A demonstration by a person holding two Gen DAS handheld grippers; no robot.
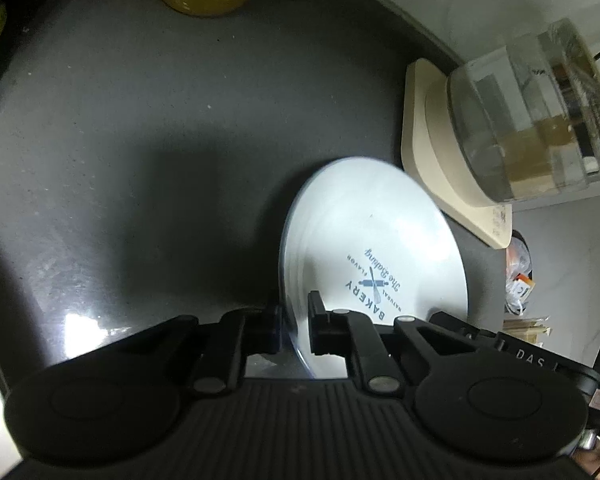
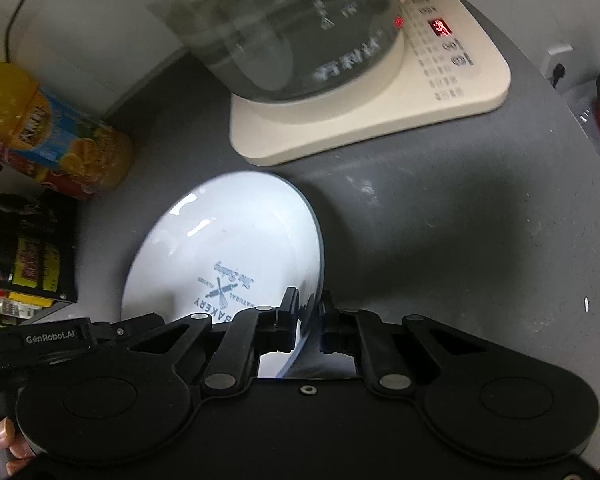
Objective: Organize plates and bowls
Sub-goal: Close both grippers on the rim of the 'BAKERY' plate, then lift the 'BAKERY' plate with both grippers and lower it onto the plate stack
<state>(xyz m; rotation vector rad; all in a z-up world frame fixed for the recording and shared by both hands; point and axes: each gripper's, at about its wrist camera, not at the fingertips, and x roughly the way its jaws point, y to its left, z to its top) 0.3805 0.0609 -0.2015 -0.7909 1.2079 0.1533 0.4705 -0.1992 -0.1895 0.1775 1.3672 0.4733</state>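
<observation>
A white plate with a blue "BAKERY" print is held tilted above the dark grey counter. My left gripper is shut on its near rim, one finger on each face. The same plate shows in the right wrist view, where my right gripper is shut on its rim at the opposite side. The left gripper's body shows beyond the plate at lower left. No bowls are in view.
A glass kettle stands on a cream base with a lit red display, just behind the plate; it also shows in the left wrist view. An orange juice bottle and dark boxes stand at left.
</observation>
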